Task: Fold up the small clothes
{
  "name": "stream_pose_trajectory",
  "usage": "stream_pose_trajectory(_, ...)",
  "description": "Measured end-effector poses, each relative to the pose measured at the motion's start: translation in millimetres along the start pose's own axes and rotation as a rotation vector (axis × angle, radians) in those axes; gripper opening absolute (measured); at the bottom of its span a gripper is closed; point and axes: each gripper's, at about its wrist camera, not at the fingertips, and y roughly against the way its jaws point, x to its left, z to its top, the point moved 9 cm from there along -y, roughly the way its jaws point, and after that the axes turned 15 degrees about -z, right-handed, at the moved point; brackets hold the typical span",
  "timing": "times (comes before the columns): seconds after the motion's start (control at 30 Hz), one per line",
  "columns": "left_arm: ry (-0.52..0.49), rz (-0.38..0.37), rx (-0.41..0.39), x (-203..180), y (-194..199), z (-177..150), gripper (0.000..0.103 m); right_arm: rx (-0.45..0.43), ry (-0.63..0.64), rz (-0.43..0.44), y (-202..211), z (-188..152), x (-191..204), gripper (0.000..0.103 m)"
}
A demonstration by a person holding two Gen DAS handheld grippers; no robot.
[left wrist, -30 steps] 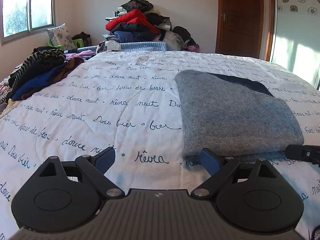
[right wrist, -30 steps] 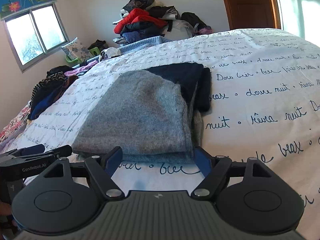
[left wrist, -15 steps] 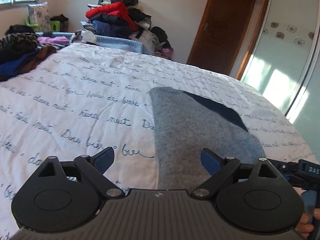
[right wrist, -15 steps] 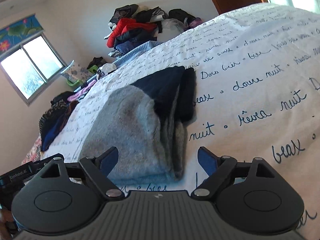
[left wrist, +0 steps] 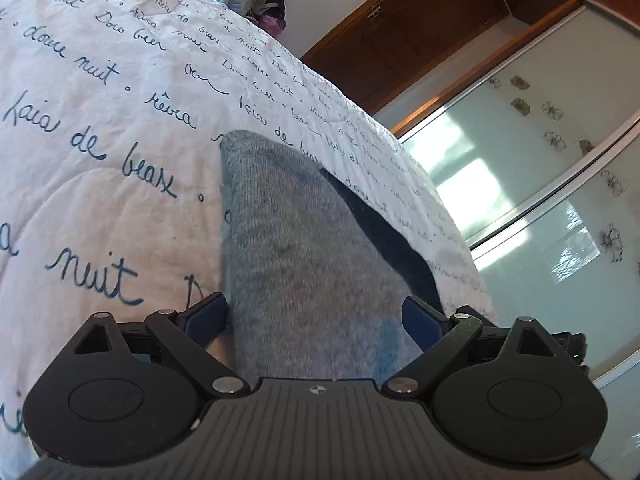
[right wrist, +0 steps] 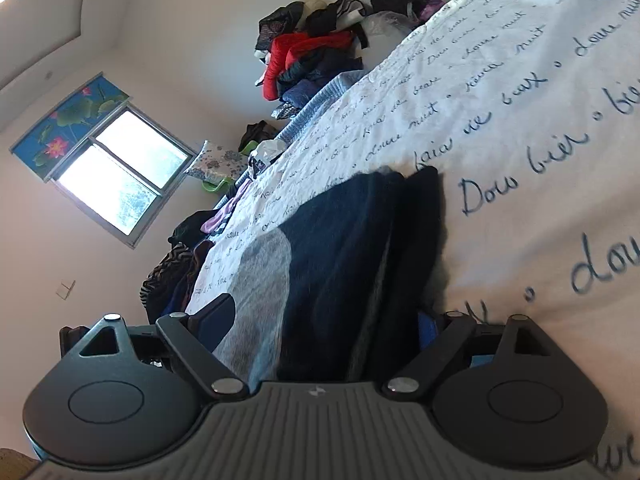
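Left wrist view: the folded sweater (left wrist: 304,264) is straddled by wide-open left tongs (left wrist: 316,316); right tongs (right wrist: 320,320), just widened, likewise. Closing is probably needed next.

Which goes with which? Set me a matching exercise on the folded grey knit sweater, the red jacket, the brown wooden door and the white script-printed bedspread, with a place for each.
1. grey knit sweater
2. red jacket
3. brown wooden door
4. white bedspread

A. on the clothes pile
B. under the sweater
C. between the open jaws of the left gripper
D. past the bedspread's far edge

Pairs: 1-C, 2-A, 3-D, 4-B
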Motion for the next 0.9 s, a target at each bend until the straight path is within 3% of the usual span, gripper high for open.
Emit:
stream_pose_trajectory(0.1, 0.018, -0.046, 0.02, 0.2, -14.5, 5.2, 0.09, 0.037, 0.083, 0.014, -20.7, 2.3, 14.6, 0.09)
stream_pose_trajectory(0.17, -0.028, -0.03, 0.029, -3.2, -20.6, 3.9, 0.074, 0.066, 0.148, -0.008, -29.8, -0.4, 24.3, 0.087)
stream_pose_trajectory(0.2, -0.048, -0.004, 0.034, -3.0, -22.6, 2.5, 0.058, 0.078, 0.172, -0.026, -32.0, -1.1, 27.3, 0.083)
stream_pose_trajectory(0.23, -0.062, 0.027, 0.041, -1.0, -24.0, 1.5, 0.045, 0.085, 0.181, -0.042, -32.7, -1.0, 28.1, 0.067)
stream_pose_trajectory(0.27, -0.065, 0.036, 0.037, -0.6, -23.6, 1.2, 0.042, 0.094, 0.17, -0.046, -33.1, -0.1, 26.1, 0.047)
stream_pose_trajectory(0.33, -0.088, 0.041, 0.017, -4.5, -18.5, 2.8, 0.03, 0.105, 0.122, -0.03, -31.4, 2.8, 18.6, 0.029)
stream_pose_trajectory(0.37, -0.11, 0.052, 0.011, -8.2, -16.2, 3.2, 0.029, 0.103, 0.115, -0.018, -29.8, 4.5, 16.7, 0.027)
stream_pose_trajectory(0.53, -0.309, 0.103, -0.008, -48.1, -13.9, 12.2, 0.025, 0.044, 0.247, -0.049, -16.2, 11.0, 33.5, 0.024)
stream_pose_trajectory(0.67, -0.377, 0.109, -0.06, -71.9, -13.2, 33.2, 0.025, -0.071, 0.328, -0.05, 0.0, 36.0, 56.0, 0.024)
stream_pose_trajectory(0.77, -0.364, 0.128, -0.055, -70.5, -18.9, 45.5, 0.026, -0.095, 0.32, -0.036, 0.3, 54.6, 59.0, 0.024)
stream_pose_trajectory(0.9, -0.26, 0.268, 0.019, -28.1, -36.2, 45.7, 0.031, 0.008, 0.218, -0.133, -33.4, 56.5, 28.0, 0.036)
